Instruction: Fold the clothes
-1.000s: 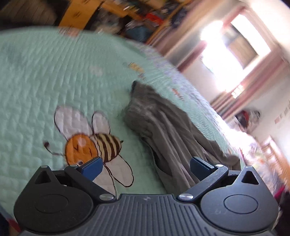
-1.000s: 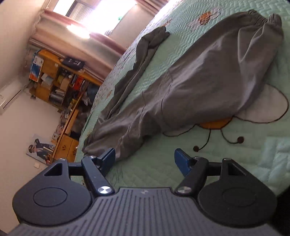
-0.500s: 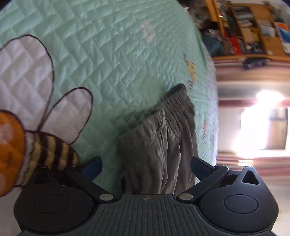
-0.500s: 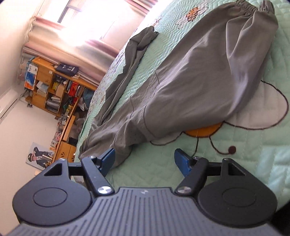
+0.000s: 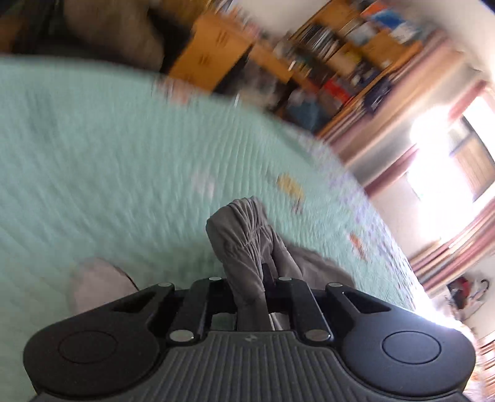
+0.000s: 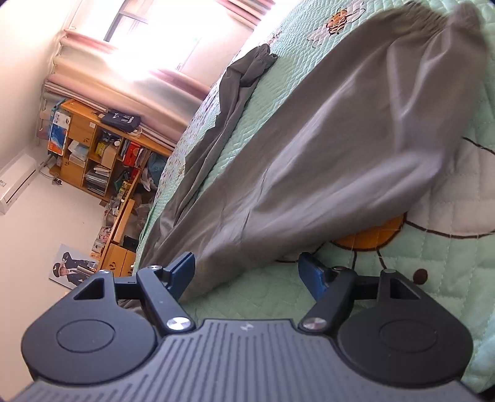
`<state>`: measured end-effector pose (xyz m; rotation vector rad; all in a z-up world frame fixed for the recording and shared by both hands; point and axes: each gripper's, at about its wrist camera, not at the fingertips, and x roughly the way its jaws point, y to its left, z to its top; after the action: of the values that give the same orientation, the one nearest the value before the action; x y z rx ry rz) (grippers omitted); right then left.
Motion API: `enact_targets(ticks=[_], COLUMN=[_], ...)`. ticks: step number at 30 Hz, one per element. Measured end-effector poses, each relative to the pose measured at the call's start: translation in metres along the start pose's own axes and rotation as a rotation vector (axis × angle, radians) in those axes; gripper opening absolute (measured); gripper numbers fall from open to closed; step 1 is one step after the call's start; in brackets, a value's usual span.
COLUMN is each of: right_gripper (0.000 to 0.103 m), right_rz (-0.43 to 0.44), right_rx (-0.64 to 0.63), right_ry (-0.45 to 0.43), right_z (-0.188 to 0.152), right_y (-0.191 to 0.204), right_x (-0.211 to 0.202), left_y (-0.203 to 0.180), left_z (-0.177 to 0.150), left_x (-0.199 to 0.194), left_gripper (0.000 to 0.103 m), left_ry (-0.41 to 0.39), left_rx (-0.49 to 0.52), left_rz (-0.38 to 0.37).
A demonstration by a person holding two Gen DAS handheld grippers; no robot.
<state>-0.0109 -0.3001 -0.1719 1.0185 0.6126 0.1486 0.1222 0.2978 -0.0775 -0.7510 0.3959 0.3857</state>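
Grey trousers point(image 6: 324, 154) lie spread on a mint green quilted bedspread point(image 6: 448, 278) with bee pictures. One leg runs to an elastic cuff point(image 6: 433, 21) at the top right, blurred; the other leg point(image 6: 235, 89) trails toward the window. In the left wrist view my left gripper point(image 5: 263, 275) has its jaws closing, and the pads pinch the gathered cuff point(image 5: 244, 228), which stands up between them. My right gripper point(image 6: 247, 269) is open, low over the bedspread, with the trousers' near edge just in front of its left finger point(image 6: 182, 272).
Wooden shelves point(image 6: 92, 148) full of books and boxes stand past the bed's far side. A bright curtained window point(image 5: 448, 154) lies beyond the bed. A wall air conditioner point(image 6: 15, 182) and a poster point(image 6: 74, 266) show at the left.
The left gripper's jaws went from wide open to pinched on the trouser cuff, and it has tilted up with the cuff. The right gripper's view came slightly nearer the trousers.
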Motion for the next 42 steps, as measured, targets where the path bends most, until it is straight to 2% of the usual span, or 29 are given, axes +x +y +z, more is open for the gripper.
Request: enact_targets(ticks=[1, 2, 4, 5, 6, 7, 8, 10, 12, 15, 21, 24, 28, 30, 31, 32, 34, 39, 42], right_gripper=[0.075, 0.075, 0.075, 0.075, 0.075, 0.075, 0.075, 0.075, 0.075, 0.081, 0.080, 0.080, 0.080, 0.072, 0.039, 0.011, 0.009, 0.009, 0.009], right_rz=[0.004, 0.009, 0.030, 0.031, 0.033, 0.034, 0.030, 0.008, -0.015, -0.063, -0.134, -0.132, -0.141, -0.148, -0.171, -0.211, -0.218, -0.185, -0.169], right_rx=[0.003, 0.004, -0.005, -0.003, 0.007, 0.017, 0.028, 0.029, 0.023, 0.044, 0.164, 0.211, 0.161, 0.126, 0.114, 0.116, 0.102, 0.007, 0.044], right_ry=[-0.003, -0.007, -0.027, -0.031, -0.029, -0.025, -0.022, -0.051, -0.101, -0.167, -0.221, -0.258, -0.297, -0.309, -0.297, -0.267, -0.268, -0.370, -0.402], right_z=[0.001, 0.001, 0.002, 0.001, 0.001, 0.001, 0.002, 0.003, 0.004, 0.012, 0.036, 0.051, 0.077, 0.089, 0.093, 0.099, 0.105, 0.122, 0.139], right_y=[0.001, 0.001, 0.001, 0.001, 0.000, -0.002, -0.004, -0.006, -0.010, -0.025, -0.057, -0.069, -0.076, -0.076, -0.076, -0.078, -0.075, -0.056, -0.059], right_x=[-0.005, -0.009, -0.020, -0.025, -0.029, -0.034, -0.040, -0.057, -0.076, -0.091, -0.072, -0.060, -0.043, -0.033, -0.028, -0.025, -0.034, -0.087, -0.110], left_y=[-0.002, -0.001, 0.009, 0.024, 0.043, 0.058, 0.071, 0.079, 0.079, 0.082, 0.099, 0.103, 0.102, 0.099, 0.098, 0.096, 0.087, 0.065, 0.062], left_z=[-0.001, -0.003, -0.003, -0.005, -0.010, -0.014, -0.017, -0.022, -0.024, -0.020, -0.023, -0.023, -0.023, -0.023, -0.022, -0.021, -0.016, -0.003, 0.001], left_x=[-0.019, -0.028, -0.006, 0.014, 0.023, 0.024, 0.020, 0.011, 0.006, 0.009, -0.001, 0.000, 0.003, 0.005, 0.006, 0.004, -0.005, -0.036, -0.045], left_gripper=[0.014, 0.017, 0.044, 0.047, 0.036, 0.034, 0.034, 0.034, 0.037, 0.039, 0.042, 0.042, 0.044, 0.044, 0.043, 0.039, 0.036, 0.036, 0.037], left_ry=[-0.067, -0.088, 0.111, 0.257, 0.320, 0.330, 0.314, 0.286, 0.281, 0.295, 0.326, 0.338, 0.342, 0.343, 0.346, 0.353, 0.362, 0.356, 0.349], left_rx=[0.046, 0.068, 0.078, 0.031, -0.053, -0.124, -0.177, -0.198, -0.171, -0.189, -0.197, -0.205, -0.201, -0.187, -0.182, -0.174, -0.136, -0.037, -0.003], left_rz=[0.026, 0.053, 0.073, 0.083, 0.098, 0.091, 0.055, 0.017, 0.001, -0.015, -0.035, -0.046, -0.043, -0.034, -0.027, -0.015, 0.005, -0.062, -0.083])
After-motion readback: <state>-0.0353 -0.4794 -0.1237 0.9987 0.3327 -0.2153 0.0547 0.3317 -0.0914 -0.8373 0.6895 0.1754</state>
